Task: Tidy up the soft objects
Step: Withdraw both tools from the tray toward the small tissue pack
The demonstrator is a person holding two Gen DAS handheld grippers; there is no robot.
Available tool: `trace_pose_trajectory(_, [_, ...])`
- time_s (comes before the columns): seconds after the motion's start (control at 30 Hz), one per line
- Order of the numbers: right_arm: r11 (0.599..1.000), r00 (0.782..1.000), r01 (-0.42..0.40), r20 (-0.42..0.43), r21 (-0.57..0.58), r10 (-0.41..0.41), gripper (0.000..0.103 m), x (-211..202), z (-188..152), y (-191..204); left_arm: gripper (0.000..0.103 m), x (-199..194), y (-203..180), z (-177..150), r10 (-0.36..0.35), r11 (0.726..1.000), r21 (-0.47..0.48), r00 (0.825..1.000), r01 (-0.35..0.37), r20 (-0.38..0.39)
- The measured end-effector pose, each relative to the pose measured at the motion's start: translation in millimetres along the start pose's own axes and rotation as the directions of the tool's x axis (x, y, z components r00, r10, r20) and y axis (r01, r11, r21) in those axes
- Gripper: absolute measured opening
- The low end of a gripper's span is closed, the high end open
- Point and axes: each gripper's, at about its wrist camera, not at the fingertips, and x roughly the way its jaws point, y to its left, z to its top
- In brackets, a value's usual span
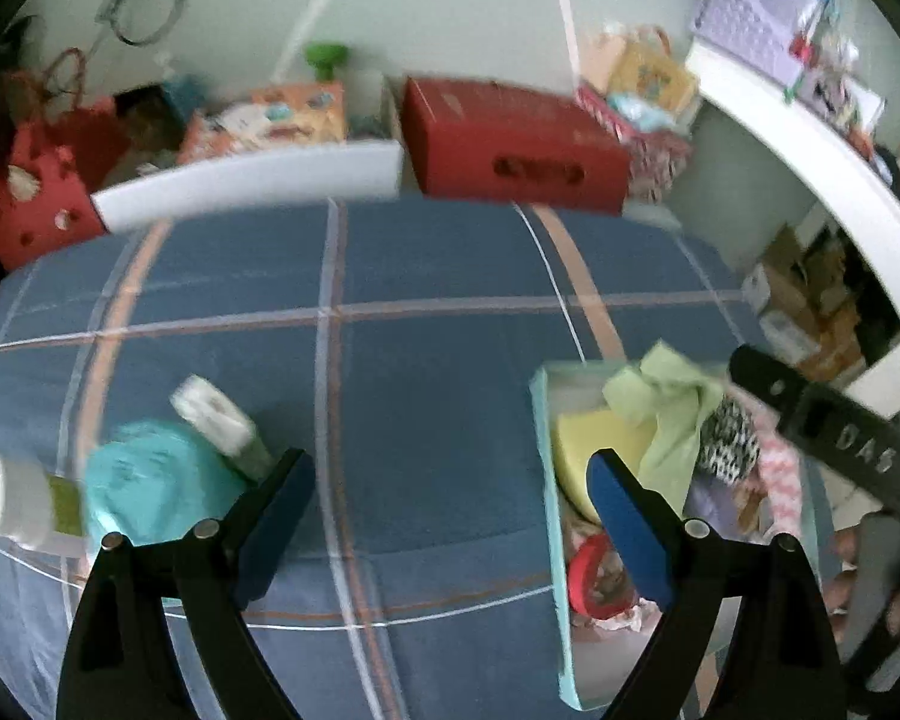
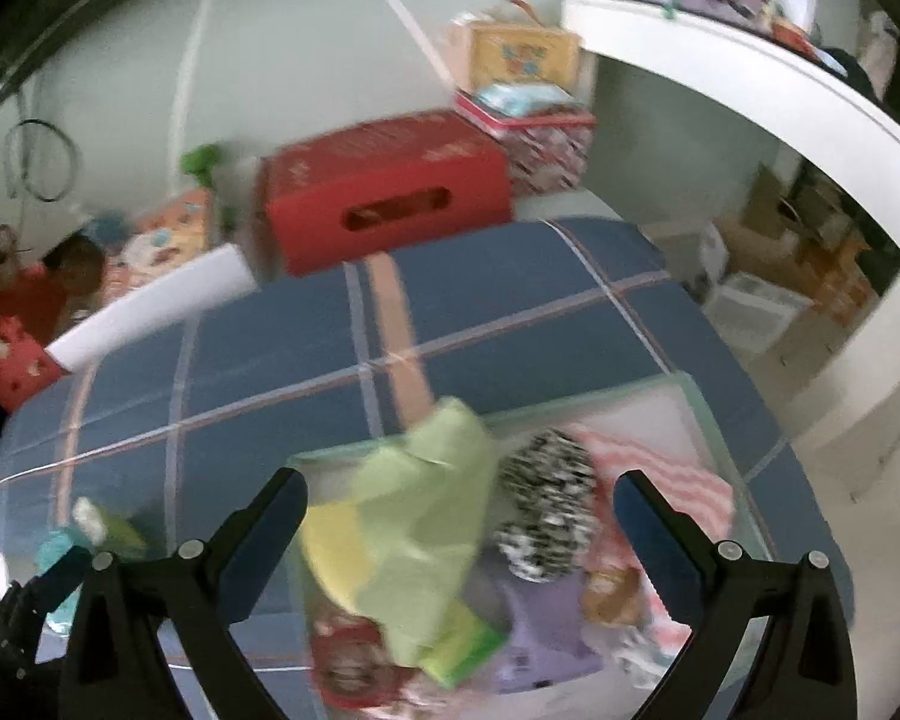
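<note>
A bed (image 1: 438, 276) is covered by a blue sheet crossed with white and peach stripes. Behind it, a pale green wall (image 1: 426, 6) is seen, and along the bed's far edge, from left to right, a red bag (image 1: 36, 192), a white board (image 1: 246, 180), a red box (image 1: 510, 144) and a stack of patterned boxes (image 1: 642, 96) are ranged. At the right, a white curved shelf (image 1: 810, 150) is loaded with a lilac basket (image 1: 744, 6).

On the sheet at the left, a teal cloth (image 1: 150, 480) is laid between two white rolls (image 1: 216, 414). The left gripper (image 1: 450, 492) is held above bare sheet with its jaws spread wide and nothing between them.

Just right of it, a pale teal tray (image 2: 678, 396) is set on the sheet and filled with soft things: a yellow sponge (image 1: 600, 438), a light green cloth (image 2: 432, 510) draped over the tray's rim, a black-and-white spotted piece (image 2: 546, 510), a pink striped cloth (image 2: 672, 480), a lilac item (image 2: 540, 630) and something red (image 2: 348, 672) at the near end. All are blurred.

The right gripper (image 2: 462, 534) is poised over the tray, jaws fully apart, with the green cloth and the spotted piece seen below the gap; no pad is pressed on either.
</note>
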Motion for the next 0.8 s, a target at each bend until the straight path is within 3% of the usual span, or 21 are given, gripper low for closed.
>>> trace_pose_trajectory(0.2, [0.99, 0.99, -0.135, 0.046, -0.052, 0.137, 0.103, -15, -1, 40, 0.092, -35, 57, 4, 0.072, 0.992, -0.107, 0.996, -0.065, 0.06])
trace_pose_trajectory(0.43, [0.954, 0.972, -0.233, -0.017, -0.19, 0.234, 0.103, -6, -15, 106, 0.092, -46, 127, -5, 0.169, 0.953, -0.261, 0.985, -0.153, 0.042])
trace_pose_trajectory(0.67, [0.875, 0.914, -0.404, -0.138, -0.267, 0.381, 0.1, 20, -34, 159, 0.092, -38, 176, -33, 0.203, 0.896, -0.398, 0.979, -0.196, -0.024])
trace_pose_trajectory(0.8, [0.858, 0.895, -0.44, -0.21, -0.266, 0.394, 0.094, 40, -41, 172, 0.092, -31, 187, -39, 0.189, 0.879, -0.438, 0.981, -0.189, -0.043])
